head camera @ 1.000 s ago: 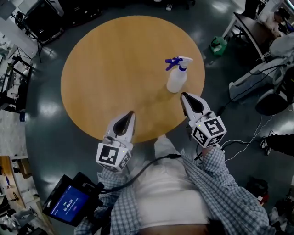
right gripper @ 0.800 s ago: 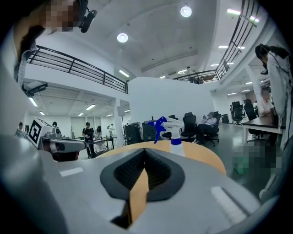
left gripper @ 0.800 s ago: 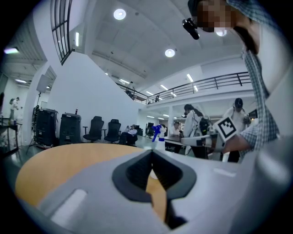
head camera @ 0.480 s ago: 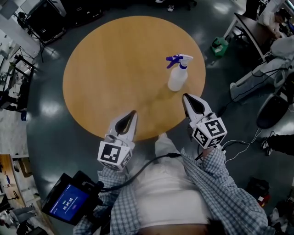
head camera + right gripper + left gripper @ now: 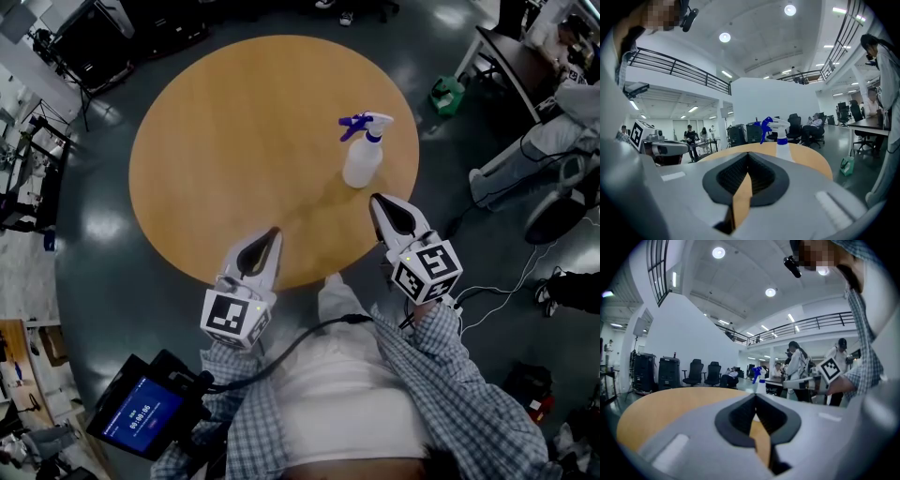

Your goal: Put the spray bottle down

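Note:
A clear spray bottle (image 5: 361,155) with a white and blue trigger head stands upright on the round wooden table (image 5: 234,122), near its right edge, and nothing grips it. My right gripper (image 5: 375,199) hovers just short of the bottle at the table's near right rim, jaws shut and empty. My left gripper (image 5: 272,232) is over the near edge, also shut and empty. In the right gripper view the bottle (image 5: 780,138) rises just right of the closed tips (image 5: 747,157). In the left gripper view the bottle (image 5: 759,378) shows small beyond the closed tips (image 5: 755,397).
A green bag (image 5: 446,94) sits on the dark floor beyond the table's right side. A seated person's legs (image 5: 525,155) and cables lie at the right. A screen device (image 5: 141,417) hangs at my lower left. Equipment racks (image 5: 28,159) line the left.

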`<state>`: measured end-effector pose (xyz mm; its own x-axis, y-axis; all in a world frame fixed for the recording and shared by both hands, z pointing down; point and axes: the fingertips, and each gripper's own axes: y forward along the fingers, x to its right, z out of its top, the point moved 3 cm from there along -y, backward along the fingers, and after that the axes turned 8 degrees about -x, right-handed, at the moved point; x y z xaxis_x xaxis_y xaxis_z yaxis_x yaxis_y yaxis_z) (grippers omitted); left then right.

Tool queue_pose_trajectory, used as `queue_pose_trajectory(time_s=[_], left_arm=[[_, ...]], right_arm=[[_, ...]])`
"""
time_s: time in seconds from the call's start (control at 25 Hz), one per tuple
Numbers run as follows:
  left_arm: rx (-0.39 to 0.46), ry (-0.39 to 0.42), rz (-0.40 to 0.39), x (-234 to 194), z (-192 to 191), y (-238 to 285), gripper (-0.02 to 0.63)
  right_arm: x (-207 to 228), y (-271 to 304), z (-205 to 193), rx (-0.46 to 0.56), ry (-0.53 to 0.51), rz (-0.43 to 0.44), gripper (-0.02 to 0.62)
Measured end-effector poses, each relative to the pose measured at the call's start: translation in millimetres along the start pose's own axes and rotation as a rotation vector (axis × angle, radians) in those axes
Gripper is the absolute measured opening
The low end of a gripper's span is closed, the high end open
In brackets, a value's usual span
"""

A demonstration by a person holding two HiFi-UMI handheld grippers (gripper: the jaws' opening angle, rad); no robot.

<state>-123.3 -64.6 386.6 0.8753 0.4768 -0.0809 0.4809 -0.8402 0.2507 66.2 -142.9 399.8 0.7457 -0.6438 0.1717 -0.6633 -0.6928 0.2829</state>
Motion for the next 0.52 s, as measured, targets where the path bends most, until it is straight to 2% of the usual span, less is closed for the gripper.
queue_pose_trajectory(time_s=[0.52], left_arm=[[0.000,0.010,-0.007,0.4,-3.9,-0.4,-0.002]], right_arm=[[2.2,1.4,-5.5,-0.029,-0.003,-0.001,0.003]])
